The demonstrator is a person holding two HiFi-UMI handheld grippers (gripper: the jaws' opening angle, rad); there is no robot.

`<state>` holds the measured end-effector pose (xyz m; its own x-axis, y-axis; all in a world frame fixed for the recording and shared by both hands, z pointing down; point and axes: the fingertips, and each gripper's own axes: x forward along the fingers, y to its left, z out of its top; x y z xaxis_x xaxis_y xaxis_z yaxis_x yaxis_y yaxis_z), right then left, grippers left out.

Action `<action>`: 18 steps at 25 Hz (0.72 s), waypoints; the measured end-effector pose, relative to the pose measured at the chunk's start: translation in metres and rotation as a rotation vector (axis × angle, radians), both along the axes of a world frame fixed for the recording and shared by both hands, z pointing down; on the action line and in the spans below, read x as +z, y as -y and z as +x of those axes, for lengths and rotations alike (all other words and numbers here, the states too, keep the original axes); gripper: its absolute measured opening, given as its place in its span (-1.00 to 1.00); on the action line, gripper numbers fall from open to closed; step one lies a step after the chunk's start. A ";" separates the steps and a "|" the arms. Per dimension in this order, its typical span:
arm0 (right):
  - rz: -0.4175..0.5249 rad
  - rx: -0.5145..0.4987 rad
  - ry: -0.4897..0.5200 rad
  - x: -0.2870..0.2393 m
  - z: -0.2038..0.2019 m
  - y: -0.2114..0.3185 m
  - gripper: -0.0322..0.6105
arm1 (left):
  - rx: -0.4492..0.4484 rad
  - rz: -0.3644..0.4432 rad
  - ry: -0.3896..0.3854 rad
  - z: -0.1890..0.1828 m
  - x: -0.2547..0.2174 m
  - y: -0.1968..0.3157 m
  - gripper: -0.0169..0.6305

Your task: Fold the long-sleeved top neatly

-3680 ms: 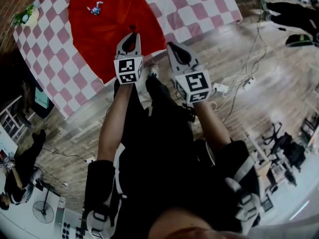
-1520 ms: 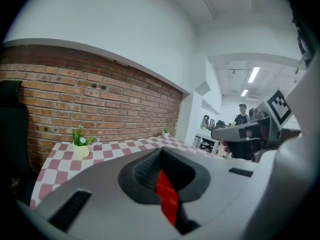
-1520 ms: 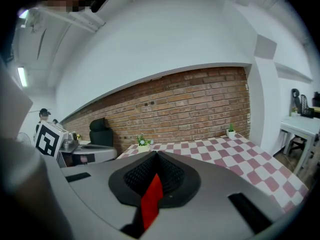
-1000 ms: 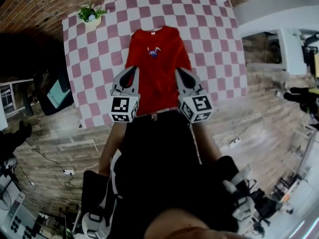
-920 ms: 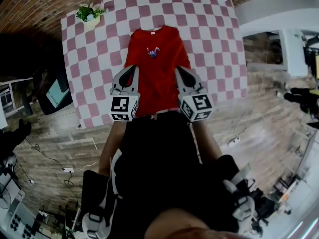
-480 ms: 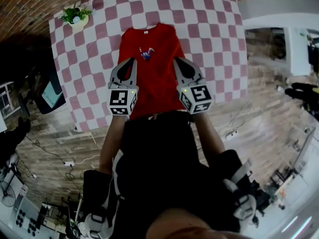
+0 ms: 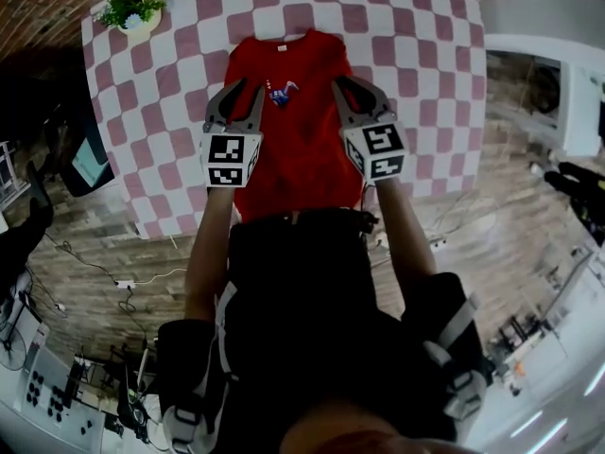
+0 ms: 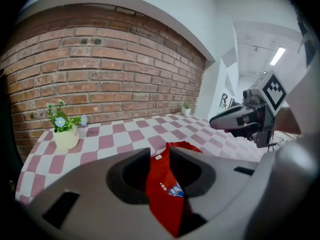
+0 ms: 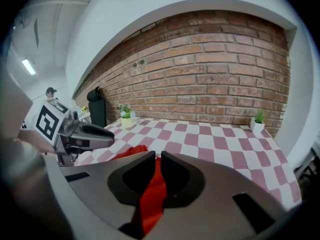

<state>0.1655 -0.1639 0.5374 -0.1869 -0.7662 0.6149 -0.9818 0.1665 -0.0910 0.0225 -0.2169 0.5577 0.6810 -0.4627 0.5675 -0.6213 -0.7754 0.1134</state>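
Head view: the left tool [image 7: 245,91] and right tool [image 7: 344,83] are descending over the red top [image 7: 301,140], which is lying flat on the bench [image 7: 425,74]. Left gripper view: its jaws have just been opening, empty above the top, likely readying a grasp. Right gripper view: its jaws are sitting closed, empty.

chest print [image 7: 280,91]: was too small to read (a blue-and-white blur)
neck tag [image 7: 281,49]: showed nothing legible

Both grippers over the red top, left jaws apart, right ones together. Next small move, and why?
Probably open the right gripper: its jaws stand together, while the left gripper has just been opening its own, with nothing between them. Both hang above the red top, which lies flat and ungripped on the checked cloth. Each likely needs open jaws before it lowers onto the fabric.
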 end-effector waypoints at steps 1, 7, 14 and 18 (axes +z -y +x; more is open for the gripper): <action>-0.015 -0.013 -0.007 0.008 0.001 0.004 -0.86 | 0.006 -0.002 0.022 -0.001 0.007 0.004 -0.64; -0.093 -0.073 -0.048 0.045 0.012 0.038 -0.84 | 0.027 -0.018 0.127 0.001 0.045 0.038 -0.55; -0.196 -0.157 -0.121 0.089 0.027 0.068 -0.56 | 0.065 -0.051 0.225 0.000 0.085 0.069 -0.50; -0.284 -0.191 -0.131 0.110 0.034 0.078 -0.49 | 0.076 -0.079 0.276 -0.006 0.107 0.080 -0.50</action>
